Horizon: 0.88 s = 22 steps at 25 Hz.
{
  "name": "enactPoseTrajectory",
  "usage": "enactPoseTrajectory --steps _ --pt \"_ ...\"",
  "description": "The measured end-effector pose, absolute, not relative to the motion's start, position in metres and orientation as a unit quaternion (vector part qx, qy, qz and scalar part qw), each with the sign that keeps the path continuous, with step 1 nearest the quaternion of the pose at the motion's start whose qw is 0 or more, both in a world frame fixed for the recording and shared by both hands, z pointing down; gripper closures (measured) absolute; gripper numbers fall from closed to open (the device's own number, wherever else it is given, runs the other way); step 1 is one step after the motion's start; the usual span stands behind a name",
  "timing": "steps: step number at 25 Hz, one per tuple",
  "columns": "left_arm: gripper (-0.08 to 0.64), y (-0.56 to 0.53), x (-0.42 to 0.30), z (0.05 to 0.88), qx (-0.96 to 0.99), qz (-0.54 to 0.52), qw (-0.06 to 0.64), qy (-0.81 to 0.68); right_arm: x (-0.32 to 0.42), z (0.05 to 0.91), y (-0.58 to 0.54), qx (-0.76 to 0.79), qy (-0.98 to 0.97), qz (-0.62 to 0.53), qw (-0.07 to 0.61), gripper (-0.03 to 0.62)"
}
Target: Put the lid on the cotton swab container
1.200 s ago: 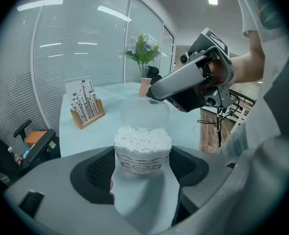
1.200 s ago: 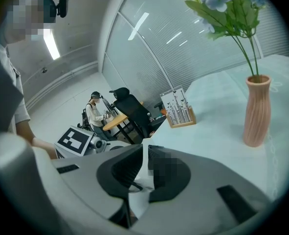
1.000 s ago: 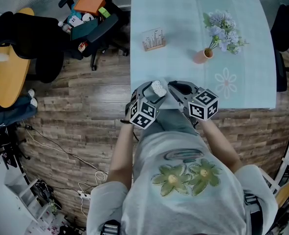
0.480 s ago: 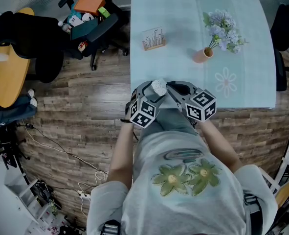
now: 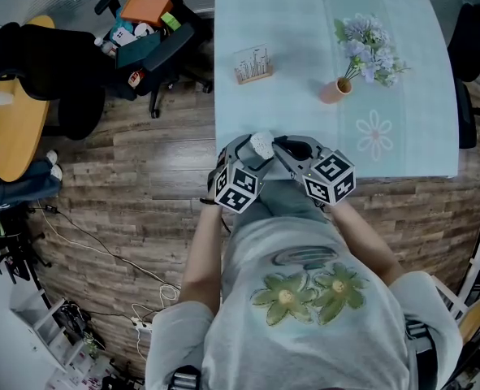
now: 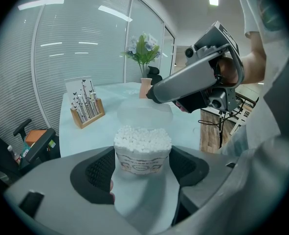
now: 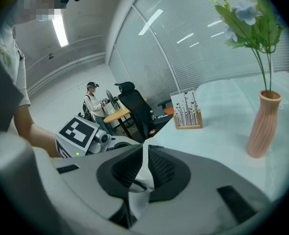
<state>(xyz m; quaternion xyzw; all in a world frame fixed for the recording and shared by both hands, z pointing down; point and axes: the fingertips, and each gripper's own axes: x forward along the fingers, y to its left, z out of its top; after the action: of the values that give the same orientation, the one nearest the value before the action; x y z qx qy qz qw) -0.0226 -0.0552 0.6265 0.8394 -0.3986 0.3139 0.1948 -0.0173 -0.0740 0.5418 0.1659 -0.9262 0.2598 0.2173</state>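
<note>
"White heads showing on top, so which way is that tub standing?"

"Upright. I am holding the cotton swab container [image 6: 142, 166] in my left gripper [image 6: 143, 152], and its long axis is running straight up and down. The open mouth is pointing at the ceiling, with the swabs packed up to the rim. Both pads are pressing on its sides, and the label is facing back along the jaws."

"Where is it sitting on the table?"

"It is at the near edge of the tabletop [image 5: 296, 112], toward the near left corner. Whether its base is touching the cloth I cannot tell."

"And your other hand?"

"My right gripper [image 7: 145, 153] is reaching in from the right, its jaws pinching the edge of the lid [image 6: 144, 112]. That translucent lid is hanging just above the swabs, toward their far side. It is tilting a little and is not seated on the rim."

"Anything else up there?"

"A pink vase [image 5: 335, 93] of flowers is standing well apart, toward the right edge. A wooden card holder [image 5: 253, 65] is sitting farther back, near the left edge."
</note>
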Motion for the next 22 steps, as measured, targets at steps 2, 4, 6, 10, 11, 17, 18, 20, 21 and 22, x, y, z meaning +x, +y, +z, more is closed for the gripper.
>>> enactPoseTrajectory --steps 2,4,6,10,11,17,18,20,21,22 --pt "0.213 -0.0554 -0.022 0.6269 0.839 0.314 0.196 -0.399 -0.0173 0.5423 -0.0738 0.166 -0.926 0.257 0.22 0.558" --pt "0.213 -0.0551 -0.022 0.6272 0.839 0.314 0.197 -0.399 -0.018 0.5424 -0.0729 0.166 -0.926 0.255 0.223 0.557" --pt "0.213 -0.0546 -0.0222 0.6268 0.839 0.314 0.197 -0.4 -0.0187 0.5421 -0.0719 0.166 -0.926 0.252 0.225 0.557" --pt "0.213 -0.0551 -0.0225 0.6273 0.839 0.314 0.196 -0.4 -0.0197 0.5428 -0.0715 0.166 -0.927 0.249 0.228 0.557" --pt "0.213 -0.0553 -0.0224 0.6274 0.839 0.313 0.196 -0.399 -0.02 0.5432 -0.0712 0.165 -0.927 0.248 0.229 0.557" --pt "0.213 -0.0553 -0.0225 0.6267 0.839 0.313 0.196 -0.399 -0.0227 0.5433 -0.0685 0.166 -0.926 0.245 0.235 0.557" --pt "0.213 -0.0554 -0.0224 0.6261 0.839 0.313 0.196 -0.399 -0.0231 0.543 -0.068 0.166 -0.926 0.244 0.236 0.556" --pt "0.213 -0.0554 -0.0221 0.6258 0.839 0.313 0.196 -0.399 -0.0239 0.5429 -0.0668 0.167 -0.926 0.241 0.238 0.555" --pt "0.213 -0.0553 -0.0221 0.6261 0.839 0.313 0.196 -0.398 -0.0243 0.5432 -0.0663 0.167 -0.926 0.239 0.239 0.555" --pt "0.213 -0.0553 -0.0221 0.6263 0.839 0.314 0.196 -0.398 -0.0247 0.5434 -0.0659 0.168 -0.927 0.236 0.241 0.555"
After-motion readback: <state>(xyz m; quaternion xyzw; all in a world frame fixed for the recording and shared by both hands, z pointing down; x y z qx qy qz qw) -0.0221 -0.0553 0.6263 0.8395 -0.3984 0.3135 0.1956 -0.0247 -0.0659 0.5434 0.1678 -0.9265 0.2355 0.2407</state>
